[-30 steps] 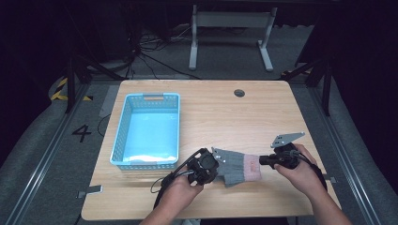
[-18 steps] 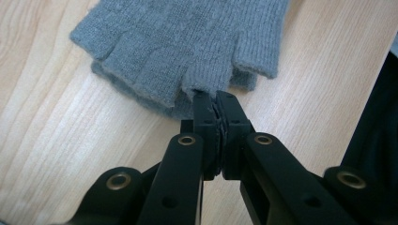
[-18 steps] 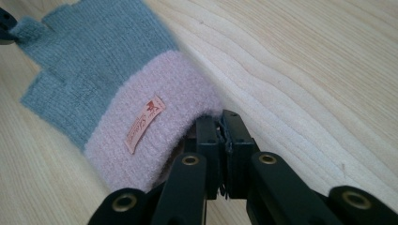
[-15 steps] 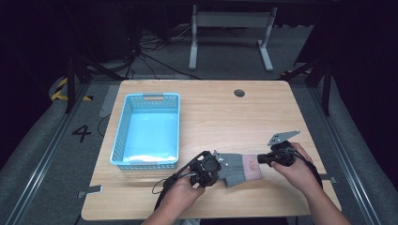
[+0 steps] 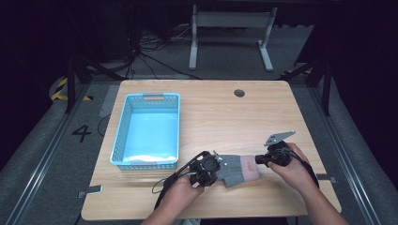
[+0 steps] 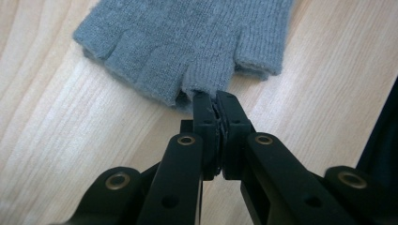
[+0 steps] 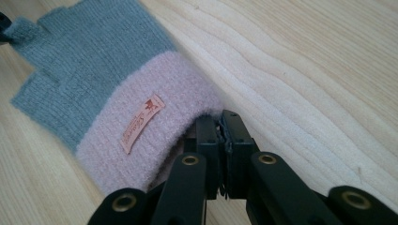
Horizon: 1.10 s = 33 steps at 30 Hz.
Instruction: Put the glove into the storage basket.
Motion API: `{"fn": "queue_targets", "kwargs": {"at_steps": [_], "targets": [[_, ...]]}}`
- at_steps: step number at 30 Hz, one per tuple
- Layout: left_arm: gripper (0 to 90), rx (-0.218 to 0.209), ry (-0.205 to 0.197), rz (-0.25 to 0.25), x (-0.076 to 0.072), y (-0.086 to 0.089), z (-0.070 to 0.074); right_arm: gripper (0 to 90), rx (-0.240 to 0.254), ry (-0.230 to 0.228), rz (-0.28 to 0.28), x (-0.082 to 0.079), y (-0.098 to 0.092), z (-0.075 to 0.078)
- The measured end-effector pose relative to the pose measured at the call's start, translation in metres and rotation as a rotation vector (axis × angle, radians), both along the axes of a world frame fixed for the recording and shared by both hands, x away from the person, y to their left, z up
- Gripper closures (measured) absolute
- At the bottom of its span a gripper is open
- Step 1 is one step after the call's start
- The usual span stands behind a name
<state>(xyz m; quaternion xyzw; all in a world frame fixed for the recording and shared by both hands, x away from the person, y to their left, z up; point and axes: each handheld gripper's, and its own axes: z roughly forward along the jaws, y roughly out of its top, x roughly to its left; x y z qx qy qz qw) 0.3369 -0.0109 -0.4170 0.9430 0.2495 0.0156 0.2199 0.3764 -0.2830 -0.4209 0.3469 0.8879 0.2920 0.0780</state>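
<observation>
Since the earlier pictures both hands have slid a little toward the near edge of the table (image 5: 206,101), and the glove (image 5: 237,169) between them has gone with them; the grip on each end looks unchanged.

Now the fingerless glove lies flat on the wood close to the near edge, a bit right of the middle, grey at the finger end and pink at the cuff, with a small pink label on the cuff. The left gripper (image 6: 216,101) has its jaws squeezed together on the grey knit at the finger end, nipping a bit of the edge between two finger stubs. The right gripper (image 7: 221,123) has its jaws pressed tight as well, pinching the rim of the pink cuff. In the high view the left gripper (image 5: 217,164) sits at the glove's left end and the right gripper (image 5: 258,160) at its right end.

A light blue basket (image 5: 121,138) stands near the left edge of the table, just beside the left hand (image 5: 180,192) and apart from the glove.
</observation>
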Motion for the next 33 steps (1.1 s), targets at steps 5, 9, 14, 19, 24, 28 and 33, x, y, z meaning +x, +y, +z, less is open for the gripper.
{"fn": "queue_targets", "kwargs": {"at_steps": [5,9,14,19,24,28,33], "targets": [[86.7,0.0,0.003,0.002,0.001,0.0,-0.003,87.7,-0.011,0.003,-0.005,0.001,0.0,-0.003],[84.1,0.005,-0.005,0.022,0.003,0.002,-0.004,87.2,-0.016,-0.002,-0.008,0.001,-0.001,-0.003],[78.2,0.0,0.001,0.029,0.005,0.005,-0.003,82.4,-0.019,-0.018,-0.018,-0.001,-0.005,-0.001],[73.3,-0.023,-0.006,0.023,0.004,0.007,0.004,81.0,-0.014,-0.031,-0.034,-0.003,-0.011,0.004],[69.7,-0.047,-0.023,0.021,0.002,0.008,0.01,78.5,0.001,-0.048,-0.047,-0.007,-0.017,0.011],[67.7,-0.067,-0.035,0.021,0.002,0.006,0.015,78.0,0.006,-0.05,-0.057,-0.009,-0.021,0.014],[61.4,-0.092,-0.049,0.034,0.005,0.004,0.021,77.5,0.012,-0.048,-0.079,-0.01,-0.027,0.016]]}}
